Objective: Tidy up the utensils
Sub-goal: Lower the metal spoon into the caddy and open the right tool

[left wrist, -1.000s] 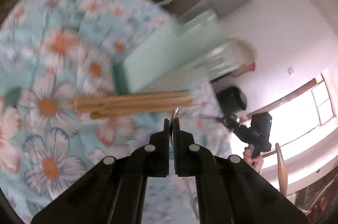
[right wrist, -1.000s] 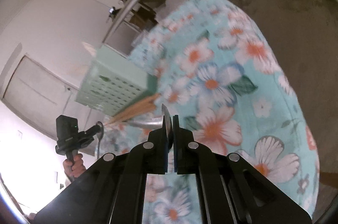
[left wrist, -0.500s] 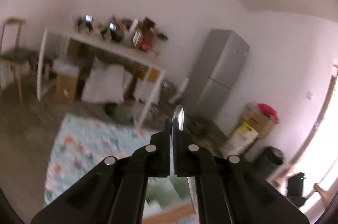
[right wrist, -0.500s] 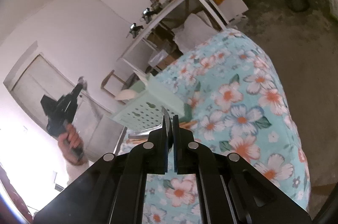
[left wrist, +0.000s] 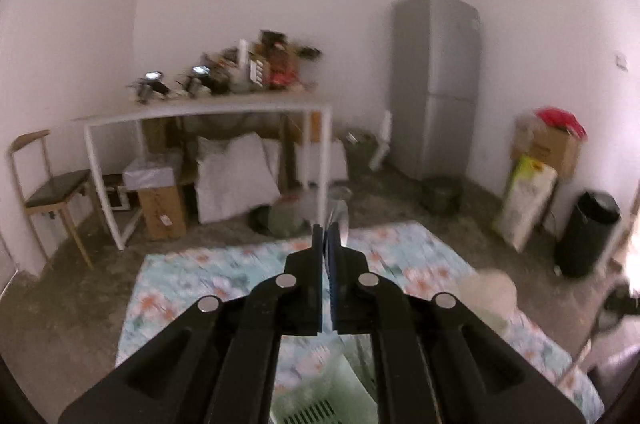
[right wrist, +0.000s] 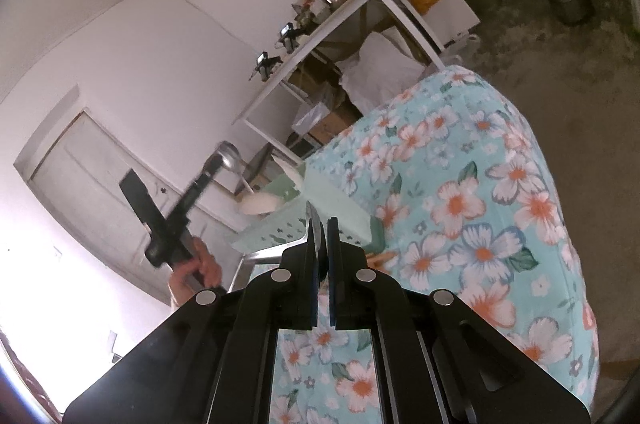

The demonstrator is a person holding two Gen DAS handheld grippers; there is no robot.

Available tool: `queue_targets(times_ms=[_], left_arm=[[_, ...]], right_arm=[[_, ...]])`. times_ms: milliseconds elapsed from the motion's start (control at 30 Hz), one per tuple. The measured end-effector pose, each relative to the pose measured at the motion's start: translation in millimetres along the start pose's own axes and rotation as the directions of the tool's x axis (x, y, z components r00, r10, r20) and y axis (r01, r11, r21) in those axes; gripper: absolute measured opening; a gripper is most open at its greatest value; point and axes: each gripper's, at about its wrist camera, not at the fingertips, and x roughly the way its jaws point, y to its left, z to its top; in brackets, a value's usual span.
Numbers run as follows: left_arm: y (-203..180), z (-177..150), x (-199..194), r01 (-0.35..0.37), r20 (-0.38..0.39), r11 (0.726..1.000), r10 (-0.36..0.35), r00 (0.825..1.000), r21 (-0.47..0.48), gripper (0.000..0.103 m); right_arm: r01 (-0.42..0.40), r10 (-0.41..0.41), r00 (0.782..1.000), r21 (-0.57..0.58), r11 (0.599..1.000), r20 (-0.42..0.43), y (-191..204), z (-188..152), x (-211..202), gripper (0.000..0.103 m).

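Two clamped tools, two spoons, one basket

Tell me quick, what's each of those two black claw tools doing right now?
Left gripper: closed on a shiny metal spoon, bowl end sticking out past the tips.
Right gripper: closed on a thin silver metal utensil; which kind cannot be told.

Basket seen on tablecloth just ahead of right fingers; white shelf placed beyond left fingers; fridge set far right.
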Motion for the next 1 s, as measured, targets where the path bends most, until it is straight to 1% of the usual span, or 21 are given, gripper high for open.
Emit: queue_targets(times_ms=[33, 100, 133, 167, 200, 300, 367, 467, 500, 633, 767, 800, 867, 967, 1000], left_arm=[[-2.5, -5.0, -2.2, 0.044, -0.01, 0.999, -0.044, 0.999, 0.011, 0.005], [-5.2, -8.1, -4.8, 0.077, -0.015, 0.997, -0.076, 0.997, 0.019, 0.013], [-4.1, -7.9, -10.0, 0.095, -0.009, 0.995, -0.094, 0.995, 0.016, 0.029], [0.0, -8.9, -20.3, 0.119, 0.014, 0.993, -0.119, 0.993, 0.002, 0.042], [2.6, -7.7, -28.2, 0.124, 0.033, 0.992, -0.123, 0.992, -0.009, 0.046], [11.8, -7.5, -56.5, 0.136, 0.075, 0.99, -0.133, 0.988, -0.029, 0.047], [20.3, -12.2, -75.1, 0.129, 0.101, 0.991, -0.124, 0.987, -0.041, 0.048], [31.2, -17.0, -95.9, 0.123, 0.117, 0.99, -0.115, 0.986, -0.063, 0.048], [37.2, -21.1, -104.5, 0.125, 0.119, 0.989, -0.115, 0.986, -0.076, 0.049], [58.0, -33.4, -120.1, 0.13, 0.115, 0.981, -0.115, 0.987, -0.141, 0.049], [82.8, -47.9, -125.4, 0.12, 0.094, 0.968, -0.102, 0.99, -0.22, 0.049], [85.6, -51.0, -127.9, 0.116, 0.091, 0.967, -0.098, 0.991, -0.226, 0.049], [94.0, -58.2, -131.0, 0.099, 0.09, 0.965, -0.079, 0.993, -0.245, 0.049], [102.2, -66.9, -137.1, 0.094, 0.088, 0.959, -0.073, 0.993, -0.268, 0.049], [104.6, -69.0, -139.1, 0.09, 0.089, 0.957, -0.068, 0.994, -0.275, 0.049]], right_arm=[[0.011, -0.011, 1.0, -0.014, 1.0, 0.007, 4.9, 3.2, 0.9, 0.002], [0.032, -0.031, 0.999, -0.037, 0.999, 0.021, 13.5, 9.7, 3.7, 0.002], [0.038, -0.037, 0.999, -0.048, 0.998, 0.027, 18.1, 13.8, 5.8, 0.002], [0.045, -0.043, 0.999, -0.063, 0.997, 0.032, 24.4, 18.1, 8.7, 0.002], [0.051, -0.048, 0.998, -0.075, 0.996, 0.034, 29.3, 21.2, 11.0, 0.002], [0.091, -0.087, 0.996, -0.145, 0.985, 0.036, 54.6, 33.9, 26.1, 0.002], [0.11, -0.106, 0.994, -0.188, 0.976, 0.031, 69.2, 38.9, 35.9, 0.002], [0.16, -0.159, 0.987, -0.267, 0.95, 0.022, 92.2, 43.2, 53.3, 0.002], [0.183, -0.186, 0.982, -0.302, 0.935, 0.021, 101.5, 44.3, 60.3, 0.002], [0.234, -0.241, 0.97, -0.376, 0.896, 0.029, 123.8, 48.5, 76.7, 0.002], [0.297, -0.31, 0.949, -0.457, 0.838, 0.047, 144.4, 51.5, 91.5, 0.002], [0.309, -0.325, 0.944, -0.475, 0.824, 0.051, 148.3, 51.3, 95.1, 0.002], [0.335, -0.364, 0.93, -0.529, 0.78, 0.053, 159.5, 47.9, 105.5, 0.002], [0.369, -0.412, 0.908, -0.596, 0.713, 0.069, 173.3, 38.8, 119.4, 0.003], [0.382, -0.431, 0.899, -0.624, 0.682, 0.08, 179.2, 34.2, 124.2, 0.003]])
